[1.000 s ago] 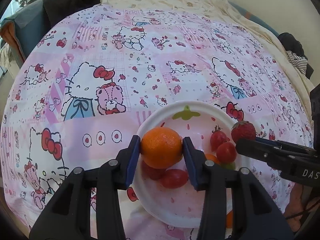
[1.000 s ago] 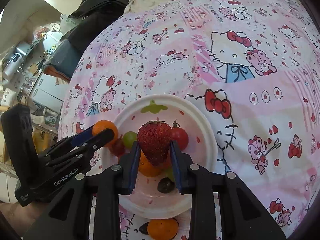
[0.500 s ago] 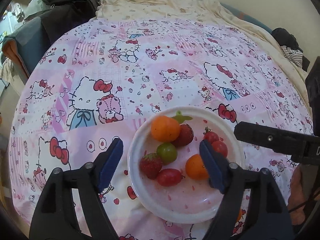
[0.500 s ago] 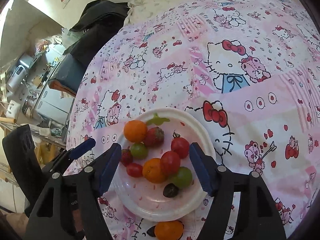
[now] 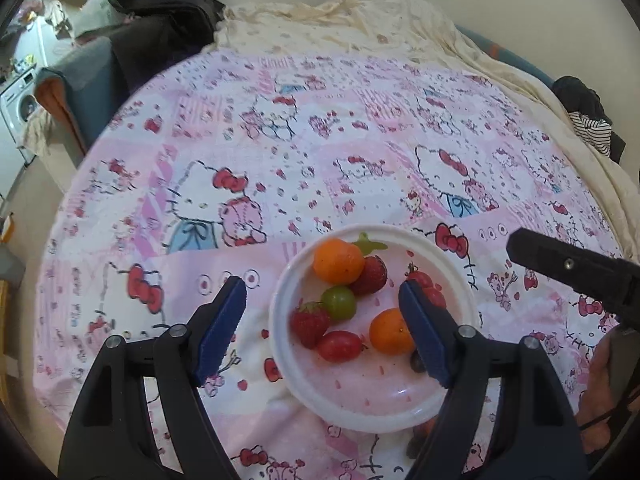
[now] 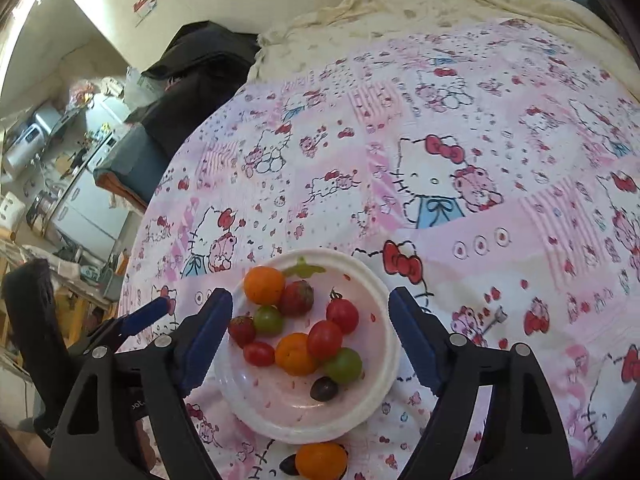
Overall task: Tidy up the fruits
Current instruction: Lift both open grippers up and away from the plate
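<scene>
The jaws of both grippers are spread wide and nothing is held in either. The left gripper (image 5: pixel 322 312) and the right gripper (image 6: pixel 310 334) both hang above the white plate (image 6: pixel 386 308), which sits on the bedspread (image 6: pixel 460 128) toward the near edge of the bed.

Most of the fruit is gathered in the plate. Just outside its near rim, an orange fruit (image 6: pixel 321 460) and a small dark fruit (image 6: pixel 289 465) beside it are seen lying on the bedspread. Both lie below and behind the right jaws, so the right gripper is judged the nearer. The orange fruit is round, so no long axis needs matching. The plate rim close by is the only obstacle.
</scene>
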Action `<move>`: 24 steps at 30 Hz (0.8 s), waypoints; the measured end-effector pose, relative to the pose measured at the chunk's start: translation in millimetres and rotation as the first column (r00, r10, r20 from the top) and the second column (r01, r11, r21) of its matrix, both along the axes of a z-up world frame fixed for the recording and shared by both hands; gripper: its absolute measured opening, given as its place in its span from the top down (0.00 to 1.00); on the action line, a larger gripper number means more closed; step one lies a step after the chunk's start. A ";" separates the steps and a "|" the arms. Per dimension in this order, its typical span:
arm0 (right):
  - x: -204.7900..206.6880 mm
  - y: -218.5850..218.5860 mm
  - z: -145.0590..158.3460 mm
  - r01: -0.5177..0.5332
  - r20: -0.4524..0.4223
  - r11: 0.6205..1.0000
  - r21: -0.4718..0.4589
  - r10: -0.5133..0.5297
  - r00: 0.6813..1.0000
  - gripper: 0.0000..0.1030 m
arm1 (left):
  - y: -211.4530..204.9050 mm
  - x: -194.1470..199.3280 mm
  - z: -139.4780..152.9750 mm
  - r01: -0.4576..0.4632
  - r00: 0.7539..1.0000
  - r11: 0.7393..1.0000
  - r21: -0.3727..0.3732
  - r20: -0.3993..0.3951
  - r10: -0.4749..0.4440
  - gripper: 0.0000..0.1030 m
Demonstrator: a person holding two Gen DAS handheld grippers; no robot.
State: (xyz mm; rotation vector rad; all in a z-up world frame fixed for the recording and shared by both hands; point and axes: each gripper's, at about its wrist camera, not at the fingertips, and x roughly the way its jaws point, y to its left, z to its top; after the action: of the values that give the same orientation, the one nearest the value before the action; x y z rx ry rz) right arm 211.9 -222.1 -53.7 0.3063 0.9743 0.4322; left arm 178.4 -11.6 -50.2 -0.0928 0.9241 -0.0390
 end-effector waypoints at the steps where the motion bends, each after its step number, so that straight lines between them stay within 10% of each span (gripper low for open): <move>1: -1.9 -2.7 1.9 0.006 -0.002 1.000 0.004 -0.006 1.000 0.19 | 1.5 -3.4 4.5 -0.007 1.000 1.000 -0.003 0.004 0.007 0.26; 24: -97.6 -31.8 20.2 0.060 -0.021 0.998 0.011 -0.060 0.998 0.19 | 20.5 -89.1 43.7 -0.065 0.995 0.998 -0.010 0.070 0.065 0.26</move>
State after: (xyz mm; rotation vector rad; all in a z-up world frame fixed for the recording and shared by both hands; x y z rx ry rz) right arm 114.3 -253.9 -33.5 0.3508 0.9804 0.3807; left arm 89.3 9.0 -6.5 -0.1277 0.8504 0.0144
